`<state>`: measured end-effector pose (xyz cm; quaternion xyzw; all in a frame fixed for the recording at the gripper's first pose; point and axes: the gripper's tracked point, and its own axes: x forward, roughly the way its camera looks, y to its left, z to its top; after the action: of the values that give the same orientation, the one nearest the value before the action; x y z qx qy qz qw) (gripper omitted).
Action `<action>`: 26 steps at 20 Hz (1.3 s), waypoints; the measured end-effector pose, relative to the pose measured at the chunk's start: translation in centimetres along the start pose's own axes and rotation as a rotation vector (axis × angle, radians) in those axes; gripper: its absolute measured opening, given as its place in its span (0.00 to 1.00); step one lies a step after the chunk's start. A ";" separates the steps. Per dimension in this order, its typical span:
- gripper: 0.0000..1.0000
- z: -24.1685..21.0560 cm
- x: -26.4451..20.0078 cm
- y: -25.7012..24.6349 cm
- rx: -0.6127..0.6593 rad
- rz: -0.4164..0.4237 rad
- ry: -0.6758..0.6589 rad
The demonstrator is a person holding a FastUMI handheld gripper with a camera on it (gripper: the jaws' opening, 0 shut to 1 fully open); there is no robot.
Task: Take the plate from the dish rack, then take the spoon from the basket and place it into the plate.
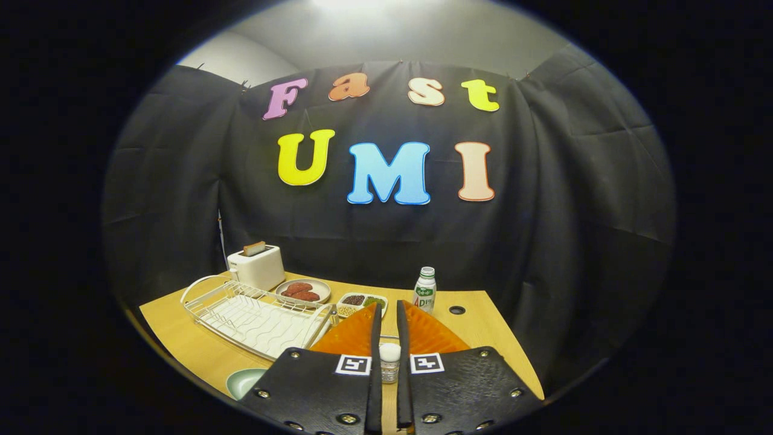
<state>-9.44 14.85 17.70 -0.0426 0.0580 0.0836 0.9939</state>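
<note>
Fingers (386,320) stand nearly closed, a narrow slit between them, gripping nothing. Your dish rack (256,317) lies left of them on the counter (477,329), its wires bare. You see the pale green plate (244,382) at the counter's near edge, just left of the fingers. Open counter runs right, past the bottle (425,289).
</note>
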 end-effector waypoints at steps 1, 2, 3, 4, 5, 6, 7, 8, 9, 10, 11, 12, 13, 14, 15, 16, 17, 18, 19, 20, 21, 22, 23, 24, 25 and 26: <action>0.09 0.1 -0.4 0.3 0.005 -0.004 0.007; 0.09 0.3 -0.8 0.6 0.013 -0.001 0.008; 0.09 0.4 -1.0 0.9 0.019 -0.004 0.011; 0.09 0.2 -1.3 1.1 0.024 -0.005 0.021; 0.09 0.0 -1.6 1.5 0.028 0.001 0.031; 0.09 -0.2 -1.8 2.0 0.025 0.009 0.041; 0.09 -0.4 -2.0 2.4 0.018 0.017 0.053; 0.09 -0.8 -2.2 2.7 0.010 0.023 0.064; 0.09 -1.0 -2.3 3.2 0.005 0.035 0.076; 0.09 -1.6 -2.4 3.9 0.005 0.054 0.096; 0.09 -1.9 -2.4 4.4 0.004 0.066 0.111; 0.09 -2.3 -2.4 5.0 0.004 0.084 0.126; 0.09 -2.5 -2.3 5.6 0.004 0.103 0.136; 0.09 -2.8 -2.3 6.2 0.000 0.116 0.148; 0.09 -3.3 -2.1 6.8 -0.002 0.131 0.160; 0.09 -3.7 -2.0 7.5 -0.002 0.148 0.173; 0.09 -4.1 -1.9 8.2 0.000 0.165 0.184; 0.09 -4.7 -1.9 8.9 0.000 0.180 0.200; 0.09 -5.3 -1.6 9.6 -0.002 0.198 0.218; 0.09 -6.0 -1.4 10.4 -0.006 0.218 0.238; 0.09 -6.6 -1.1 11.1 -0.011 0.234 0.258; 0.09 -7.3 -1.0 11.8 -0.017 0.250 0.278; 0.09 -7.9 -1.0 12.5 -0.020 0.267 0.296; 0.09 -8.4 -0.8 13.3 -0.022 0.290 0.311; 0.09 -8.9 -0.7 14.2 -0.027 0.309 0.325; 0.10 -9.2 -0.6 14.9 -0.035 0.328 0.333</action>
<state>-13.60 28.54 7.59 -0.0631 0.2260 0.2370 0.9427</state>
